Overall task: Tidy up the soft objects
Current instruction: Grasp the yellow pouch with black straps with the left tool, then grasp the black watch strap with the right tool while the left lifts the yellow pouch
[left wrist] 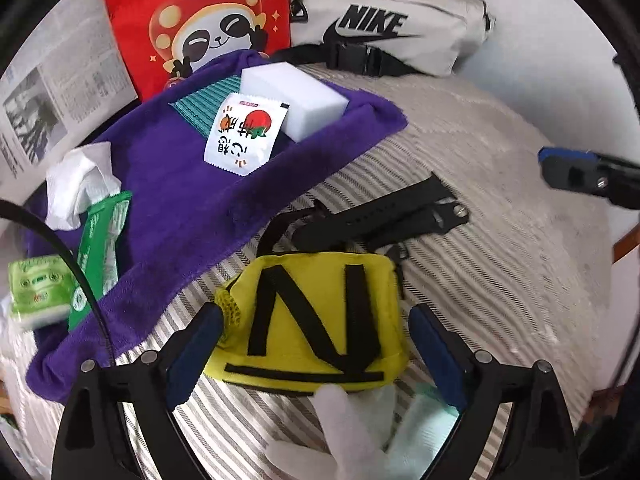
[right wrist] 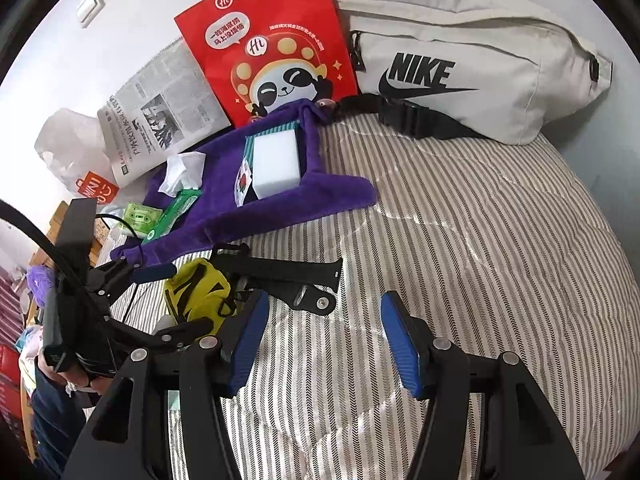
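Note:
A yellow pouch with black straps [left wrist: 320, 320] lies on the striped bed, between the open fingers of my left gripper [left wrist: 316, 344]; it also shows in the right wrist view [right wrist: 200, 292]. A purple towel [left wrist: 192, 208] [right wrist: 280, 208] holds a white sponge [left wrist: 292, 98] [right wrist: 276, 164], a teal cloth [left wrist: 200, 106], a white snack packet [left wrist: 244, 132] and green tissue packs [left wrist: 100, 248] [right wrist: 172, 212]. My right gripper [right wrist: 320, 340] is open and empty over the bare bedspread, to the right of the pouch.
A black strap with a metal buckle [left wrist: 384, 216] [right wrist: 292, 276] lies beyond the pouch. A red panda paper bag [right wrist: 268, 48], a beige Nike waist bag [right wrist: 472, 64] and a newspaper [right wrist: 160, 108] stand at the back. Striped bedspread [right wrist: 480, 260] stretches to the right.

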Demonstrator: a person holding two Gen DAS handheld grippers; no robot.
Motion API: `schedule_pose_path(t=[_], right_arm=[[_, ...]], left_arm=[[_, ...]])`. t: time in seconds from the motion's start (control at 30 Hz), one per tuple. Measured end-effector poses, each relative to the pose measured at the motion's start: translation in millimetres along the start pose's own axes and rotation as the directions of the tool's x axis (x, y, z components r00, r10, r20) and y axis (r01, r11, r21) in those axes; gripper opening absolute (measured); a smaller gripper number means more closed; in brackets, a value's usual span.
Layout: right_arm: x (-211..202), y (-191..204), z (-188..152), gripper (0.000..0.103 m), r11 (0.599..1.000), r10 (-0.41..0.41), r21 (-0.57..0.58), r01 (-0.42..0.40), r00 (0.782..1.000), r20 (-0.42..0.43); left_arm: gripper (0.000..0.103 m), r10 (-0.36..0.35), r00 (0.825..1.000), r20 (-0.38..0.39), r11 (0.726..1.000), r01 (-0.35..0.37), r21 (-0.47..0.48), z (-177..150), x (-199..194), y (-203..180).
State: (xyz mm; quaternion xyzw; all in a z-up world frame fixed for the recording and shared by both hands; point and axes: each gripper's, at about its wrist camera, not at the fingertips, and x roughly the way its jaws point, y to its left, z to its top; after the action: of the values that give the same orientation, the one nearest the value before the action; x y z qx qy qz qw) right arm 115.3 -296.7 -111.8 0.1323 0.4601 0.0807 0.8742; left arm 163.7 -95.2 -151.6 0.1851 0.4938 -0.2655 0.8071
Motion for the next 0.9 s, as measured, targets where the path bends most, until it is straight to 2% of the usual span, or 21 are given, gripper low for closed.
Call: schedule_pose_path(t=[0.03, 0.2, 0.37, 0.53, 0.6, 0.63, 0.9], right_arm=[[2, 1, -1, 0.058, 1.0, 0.001, -0.003, -0.001, 1.0, -0.005], [5, -1, -3, 0.058, 1.0, -0.011, -0.011, 0.011, 1.0, -0.016], [10, -7, -5, 0.058, 1.0, -0.019, 0.004, 0.019, 0.999, -0.031], [15, -8, -7, 0.058, 1.0, -0.022, 0.01, 0.023, 0.999, -0.048], [16, -7, -8, 0.058, 1.0, -0.022, 0.003, 0.023, 0.998, -0.052], [17, -5, -8, 0.058, 1.0, -0.022, -0.001, 0.022, 0.998, -0.055], [29, 9, -8, 0.058, 0.999, -0.024, -0.035, 0.021, 0.996, -0.083]], left_arm=[[0.095, 0.017, 1.0, -0.012, 1.0, -0.017, 0.002, 0, 4, 0], [0.102, 0.015, 0.999, -0.029, 0.999, -0.017, -0.045, 3, 14, 4], [0.101, 0.035, 0.999, -0.02, 0.998, -0.036, -0.044, 1, 15, -1], [0.087, 0.044, 0.999, -0.008, 0.996, -0.044, -0.076, 1, 10, 5], [0.067, 0.05, 0.999, -0.003, 0.994, -0.05, -0.094, 1, 6, 10], [0.064, 0.051, 0.999, -0.005, 0.993, -0.052, -0.106, 0, 5, 13], [0.056, 0.029, 0.998, 0.048, 0.983, -0.02, -0.181, -10, -20, 38]])
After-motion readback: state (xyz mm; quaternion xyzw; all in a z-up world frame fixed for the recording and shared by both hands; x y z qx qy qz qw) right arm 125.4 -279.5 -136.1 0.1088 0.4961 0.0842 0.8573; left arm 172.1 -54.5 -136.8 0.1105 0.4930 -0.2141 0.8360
